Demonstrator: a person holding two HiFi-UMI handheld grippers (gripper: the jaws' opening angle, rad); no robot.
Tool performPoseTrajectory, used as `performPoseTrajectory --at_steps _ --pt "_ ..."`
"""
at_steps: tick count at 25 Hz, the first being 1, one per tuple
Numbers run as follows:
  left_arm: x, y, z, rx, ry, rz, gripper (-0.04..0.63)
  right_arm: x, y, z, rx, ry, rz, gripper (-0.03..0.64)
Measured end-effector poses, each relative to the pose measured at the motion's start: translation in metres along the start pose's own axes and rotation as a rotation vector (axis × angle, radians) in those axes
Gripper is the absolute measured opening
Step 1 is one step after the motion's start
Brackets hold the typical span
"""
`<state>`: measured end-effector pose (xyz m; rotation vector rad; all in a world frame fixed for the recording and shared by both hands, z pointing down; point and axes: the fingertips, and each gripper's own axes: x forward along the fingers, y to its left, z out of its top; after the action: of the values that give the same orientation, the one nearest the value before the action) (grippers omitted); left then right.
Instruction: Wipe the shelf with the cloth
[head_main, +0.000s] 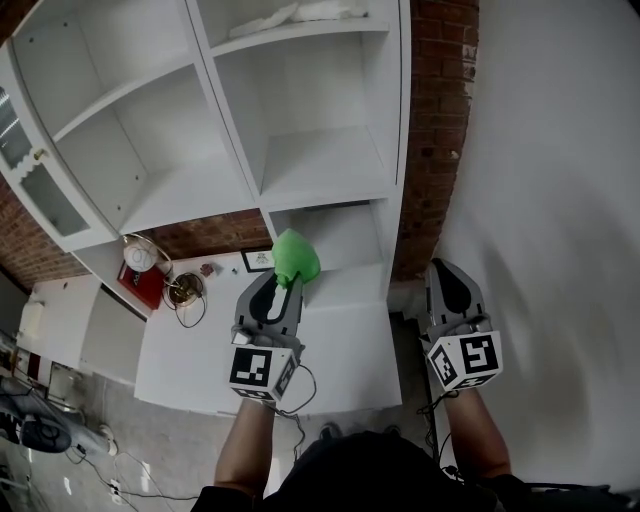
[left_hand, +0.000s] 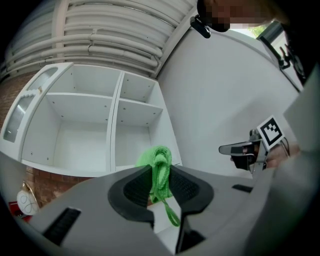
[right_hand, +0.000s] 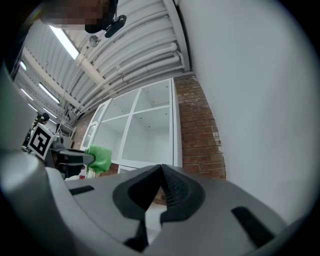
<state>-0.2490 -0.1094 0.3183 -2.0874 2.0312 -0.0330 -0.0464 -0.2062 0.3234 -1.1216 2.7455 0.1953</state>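
Note:
A bunched green cloth (head_main: 296, 258) is pinched in my left gripper (head_main: 288, 284), which is shut on it in front of the white shelf unit (head_main: 300, 170). In the left gripper view the cloth (left_hand: 159, 170) sticks up between the jaws, with a loop hanging down. The cloth hangs just before the lowest right compartment (head_main: 330, 240), not touching it. My right gripper (head_main: 452, 285) is shut with nothing in it, off to the right beside the white wall. From the right gripper view the cloth (right_hand: 100, 157) shows at the left, and the shelf unit (right_hand: 145, 130) lies ahead.
A white counter (head_main: 250, 340) lies under the shelves, with a round white object (head_main: 140, 256), a red item (head_main: 143, 285) and a brass-coloured object (head_main: 185, 290) at its left. A brick column (head_main: 435, 130) stands right of the shelves. White fabric (head_main: 290, 14) lies on an upper shelf.

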Motion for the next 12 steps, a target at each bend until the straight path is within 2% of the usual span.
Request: performPoseTrajectory --at_steps 8,12 --pt "-0.0007 -0.0048 -0.0091 -0.010 0.027 -0.015 0.094 -0.0007 0.0009 -0.0019 -0.016 0.000 0.000 0.000" --pt "0.0001 -0.0053 -0.0032 -0.002 0.007 -0.013 0.094 -0.0010 0.0024 -0.0022 -0.031 0.000 0.010 0.000"
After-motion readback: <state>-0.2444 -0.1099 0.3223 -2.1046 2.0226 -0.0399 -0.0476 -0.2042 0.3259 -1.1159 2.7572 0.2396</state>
